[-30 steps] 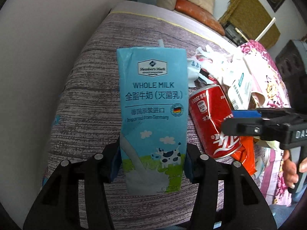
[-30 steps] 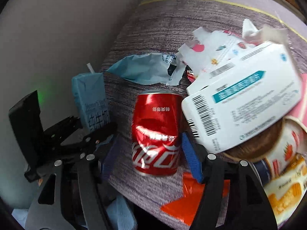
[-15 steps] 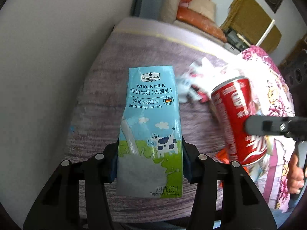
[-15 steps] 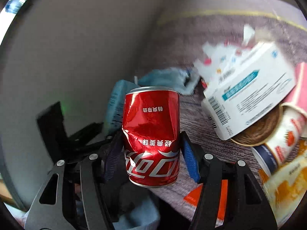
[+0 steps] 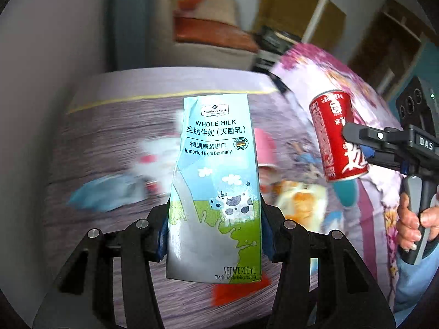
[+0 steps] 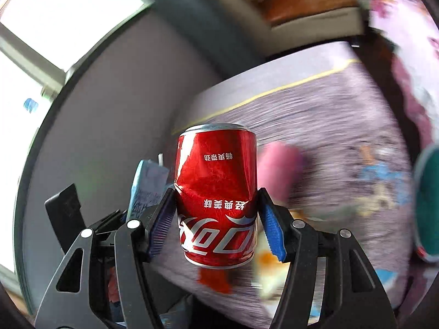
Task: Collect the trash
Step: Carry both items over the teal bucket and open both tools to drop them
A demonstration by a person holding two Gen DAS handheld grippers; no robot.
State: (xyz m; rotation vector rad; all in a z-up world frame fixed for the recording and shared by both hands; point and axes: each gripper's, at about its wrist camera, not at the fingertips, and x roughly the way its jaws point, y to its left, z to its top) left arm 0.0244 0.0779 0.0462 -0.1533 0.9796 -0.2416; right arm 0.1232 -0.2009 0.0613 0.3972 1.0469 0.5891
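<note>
Milk carton: the blue whole-milk carton [image 5: 214, 189] stands upright at the centre of your left wrist view, lifted clear of the bed behind it. In your right wrist view only its top edge and straw [image 6: 148, 181] show, at left centre.
Left gripper: your left gripper [image 5: 214, 230] has its fingers [image 5: 162, 233] clamped on the carton's lower half, one blue pad pressed against each side.
Cola can: the dented red can [image 6: 216, 197] fills the centre of your right wrist view, its lettering upside down, held off the bed. In your left wrist view it hangs tilted at right centre [image 5: 336, 134].
Right gripper: your right gripper [image 6: 216, 227] has its fingers [image 6: 270, 230] closed on the can's flanks, the can creased between the pads. From the left wrist view it [image 5: 359, 144] enters from the right edge.
Hand: your hand [image 5: 411, 224] wraps the right gripper's handle at the right edge of the left wrist view.
Bed: the grey-purple striped cover [image 5: 109, 142] lies behind both items, motion-blurred.
Remaining litter: blurred wrappers [image 5: 153, 156] and an orange scrap [image 5: 233, 290] lie on the bed; details cannot be made out.
Floral quilt: a pink flowered quilt [image 5: 323, 71] lies at the upper right of the left wrist view.
</note>
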